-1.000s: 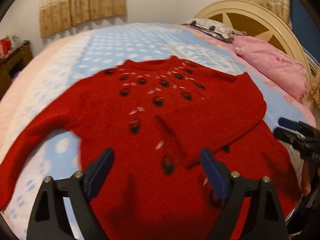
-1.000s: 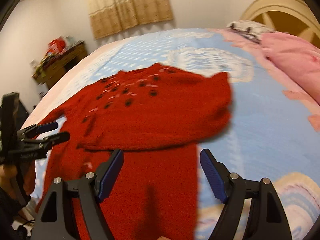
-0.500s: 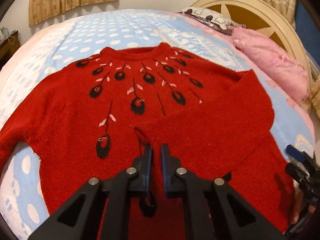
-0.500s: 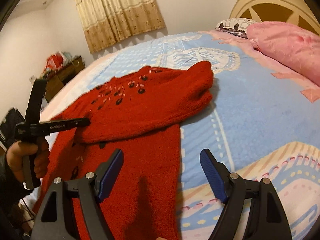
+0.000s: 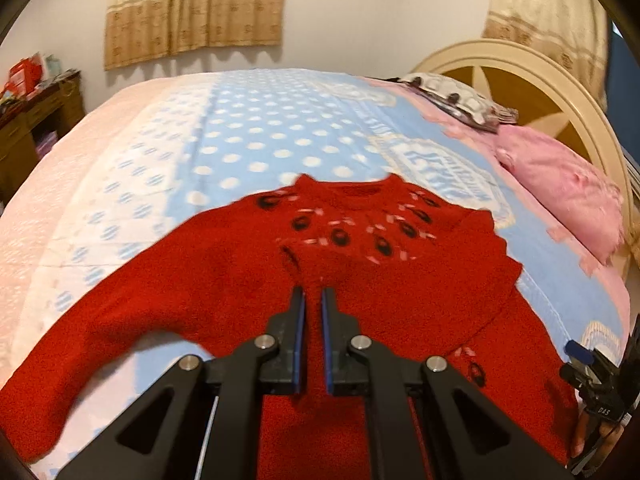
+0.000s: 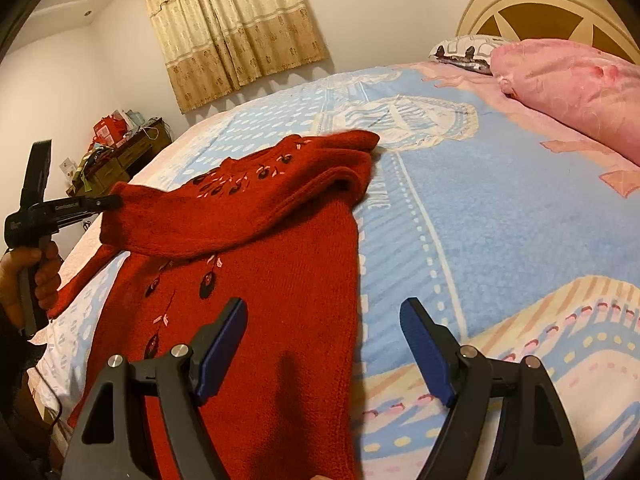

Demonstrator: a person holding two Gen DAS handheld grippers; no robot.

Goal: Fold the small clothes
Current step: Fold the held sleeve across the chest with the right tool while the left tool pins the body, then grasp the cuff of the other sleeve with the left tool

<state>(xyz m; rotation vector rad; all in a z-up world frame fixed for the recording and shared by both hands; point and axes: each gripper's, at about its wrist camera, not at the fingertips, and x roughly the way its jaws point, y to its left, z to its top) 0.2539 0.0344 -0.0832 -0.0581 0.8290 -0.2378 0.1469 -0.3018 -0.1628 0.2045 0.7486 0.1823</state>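
Note:
A red knitted sweater (image 5: 224, 264) with dark flower embroidery lies face up on the blue patterned bed cover (image 5: 280, 132). Its right sleeve (image 6: 240, 216) is folded across the chest. My left gripper (image 5: 313, 294) is shut on that sleeve's end, red knit pinched between the pads and lifted off the body. In the right wrist view the left gripper (image 6: 112, 201) holds the cuff up at the far left, with a hand on its grip. My right gripper (image 6: 322, 308) stands open over the sweater's lower right edge, nothing between its fingers. The other sleeve (image 5: 80, 344) stretches out to the left.
A pink pillow (image 6: 576, 80) and a patterned pillow (image 6: 464, 50) lie by the cream headboard (image 5: 532, 76) on the right. A cluttered wooden dresser (image 6: 116, 160) stands beyond the bed's far left side. Curtains (image 6: 236, 28) hang on the back wall.
My left gripper went from open to shut on the folded sleeve's end, then rose with it and drew back. The right gripper stayed open and nearly still.

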